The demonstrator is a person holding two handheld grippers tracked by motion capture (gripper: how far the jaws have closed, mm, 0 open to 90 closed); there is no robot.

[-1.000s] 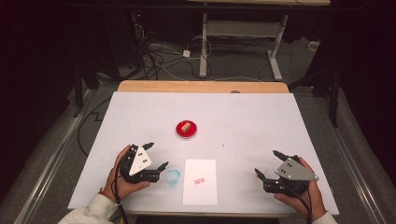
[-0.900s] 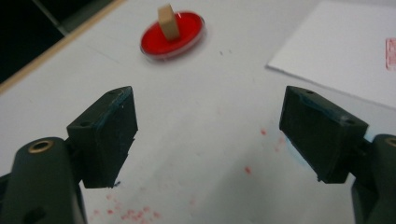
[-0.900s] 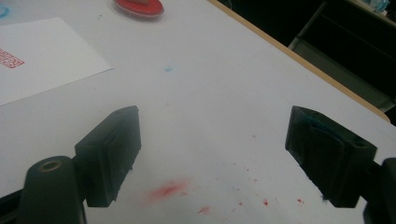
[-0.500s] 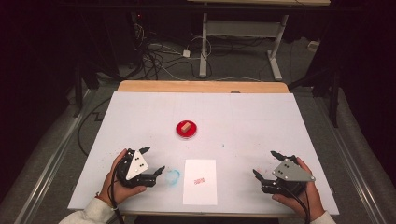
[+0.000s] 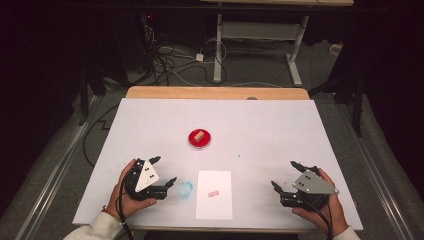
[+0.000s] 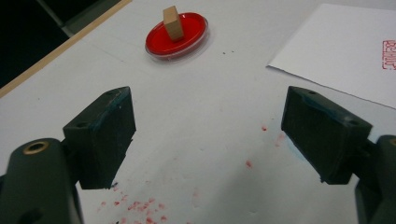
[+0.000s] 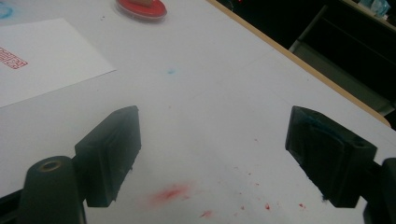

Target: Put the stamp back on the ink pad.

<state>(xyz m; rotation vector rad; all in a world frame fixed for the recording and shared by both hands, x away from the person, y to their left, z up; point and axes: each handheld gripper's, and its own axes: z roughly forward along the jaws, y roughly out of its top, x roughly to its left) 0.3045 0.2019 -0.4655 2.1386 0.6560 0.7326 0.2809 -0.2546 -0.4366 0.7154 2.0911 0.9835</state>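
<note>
On the white table (image 5: pixel 260 130), the small tan wooden stamp block (image 5: pixel 199 135) stands upright in the round red ink dish (image 5: pixel 200 139), fwd & right of my left gripper (image 5: pixel 164 172), nearer than my right gripper (image 5: pixel 286 177); both w/ jaws apart, empty.

We find just one printed mark: a red seal impression (image 5: pixel 214 193) on the white sheet of paper (image 5: pixel 215 210), which lies on the counter (image 5: pixel 260 130). In the left gripper view it sits far beyond the right-hand finger (image 6: pixel 322 133), cut off by the picture's edge (image 6: pixel 389 54); in the right gripper view it lies beyond the left-hand finger (image 7: pixel 109 151), near the picture's edge (image 7: pixel 10 58). We make out a square grid of characters, but they are too small for us to read.
</note>
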